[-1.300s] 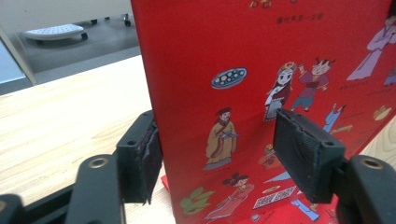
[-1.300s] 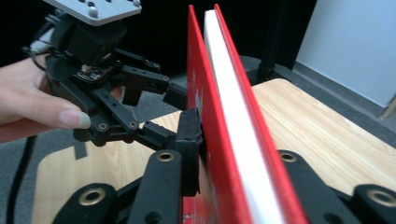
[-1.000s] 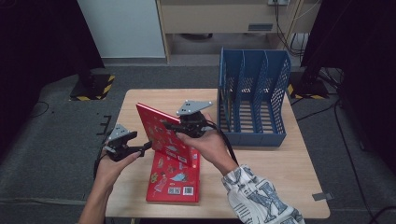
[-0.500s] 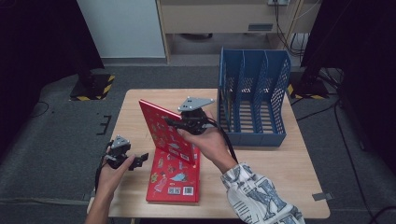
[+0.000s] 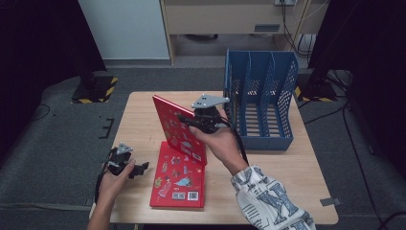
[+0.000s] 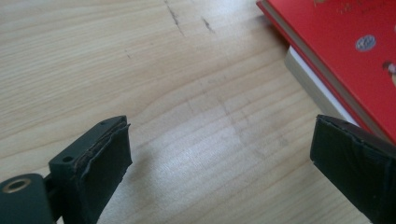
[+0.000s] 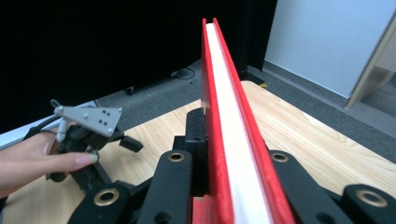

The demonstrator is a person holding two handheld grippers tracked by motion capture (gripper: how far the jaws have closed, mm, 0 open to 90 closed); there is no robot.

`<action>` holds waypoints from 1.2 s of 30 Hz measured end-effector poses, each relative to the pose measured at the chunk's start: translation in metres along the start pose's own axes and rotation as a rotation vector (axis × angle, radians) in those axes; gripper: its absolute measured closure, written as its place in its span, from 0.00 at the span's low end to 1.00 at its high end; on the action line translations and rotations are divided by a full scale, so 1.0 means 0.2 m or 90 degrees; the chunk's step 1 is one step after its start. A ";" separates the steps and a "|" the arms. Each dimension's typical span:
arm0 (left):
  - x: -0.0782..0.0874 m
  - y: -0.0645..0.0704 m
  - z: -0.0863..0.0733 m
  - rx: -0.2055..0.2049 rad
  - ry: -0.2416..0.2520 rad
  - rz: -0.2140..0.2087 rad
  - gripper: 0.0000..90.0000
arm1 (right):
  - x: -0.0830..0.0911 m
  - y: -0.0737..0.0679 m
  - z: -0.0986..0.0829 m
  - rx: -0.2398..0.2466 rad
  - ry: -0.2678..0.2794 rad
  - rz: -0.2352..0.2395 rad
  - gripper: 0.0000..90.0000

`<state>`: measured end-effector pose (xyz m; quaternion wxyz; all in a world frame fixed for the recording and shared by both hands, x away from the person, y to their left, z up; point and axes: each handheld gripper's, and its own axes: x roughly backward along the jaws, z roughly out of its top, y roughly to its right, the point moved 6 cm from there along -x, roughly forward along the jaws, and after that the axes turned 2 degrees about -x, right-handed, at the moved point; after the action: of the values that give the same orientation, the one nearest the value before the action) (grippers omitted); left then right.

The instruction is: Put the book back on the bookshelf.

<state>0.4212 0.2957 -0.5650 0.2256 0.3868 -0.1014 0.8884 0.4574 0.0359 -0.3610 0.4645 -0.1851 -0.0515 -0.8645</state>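
The left gripper [image 5: 139, 168] has let go and drawn back, jaws spread over bare table beside the flat book [image 5: 179, 176]; the right gripper [image 5: 184, 120] alone pinches the raised book [image 5: 176, 128], tilted near the blue rack [image 5: 261, 98], probably its destination.

Tilted book [image 5: 178, 129] above flat book [image 5: 179, 176], file rack [image 5: 258, 106] to the right

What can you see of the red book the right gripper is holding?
The lifted red book is a thin hardcover with white page edges and small cartoon pictures on its cover. It stands tilted, nearly upright, over a second red book lying flat. The right gripper is shut on its edge, one jaw on each cover.
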 end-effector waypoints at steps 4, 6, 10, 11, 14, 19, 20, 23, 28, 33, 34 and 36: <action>-0.01 0.01 -0.01 -0.004 -0.007 0.001 0.05 | 0.02 0.03 0.00 -0.004 0.001 -0.012 0.88; -0.02 0.01 -0.01 -0.009 -0.014 0.001 0.05 | 0.03 0.04 0.00 -0.008 0.002 -0.017 0.88; -0.02 0.00 -0.02 -0.005 -0.017 0.005 0.04 | 0.06 0.06 0.01 -0.011 0.009 -0.025 0.88; -0.02 0.00 -0.02 -0.004 -0.017 0.005 0.04 | 0.07 0.07 0.01 -0.012 0.011 -0.027 0.88; -0.03 0.00 -0.03 -0.006 -0.024 0.005 0.04 | 0.10 0.09 0.01 -0.015 0.016 -0.031 0.88; -0.04 0.01 -0.03 -0.015 -0.032 0.007 0.04 | 0.16 0.12 0.00 -0.019 0.024 -0.044 0.88; -0.04 0.01 -0.04 -0.013 -0.032 0.006 0.04 | 0.17 0.13 -0.01 -0.021 0.026 -0.047 0.88; -0.04 0.01 -0.04 -0.013 -0.031 0.006 0.03 | 0.20 0.15 -0.02 -0.025 0.028 -0.051 0.88; -0.03 0.00 -0.04 -0.008 -0.031 0.007 0.03 | 0.25 0.17 -0.03 -0.027 0.033 -0.058 0.88; -0.03 0.00 -0.05 -0.007 -0.026 0.010 0.02 | 0.30 0.18 -0.05 -0.032 0.037 -0.063 0.88; -0.03 0.00 -0.05 -0.008 -0.020 0.011 0.01 | 0.31 0.18 -0.05 -0.031 0.038 -0.065 0.88; -0.04 0.00 -0.05 -0.006 -0.014 0.013 0.00 | 0.32 0.19 -0.05 -0.033 0.040 -0.067 0.88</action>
<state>0.4187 0.2968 -0.5776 0.2174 0.3944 -0.1119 0.8858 0.4530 -0.0388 -0.3503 0.4148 -0.1670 -0.0246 -0.8941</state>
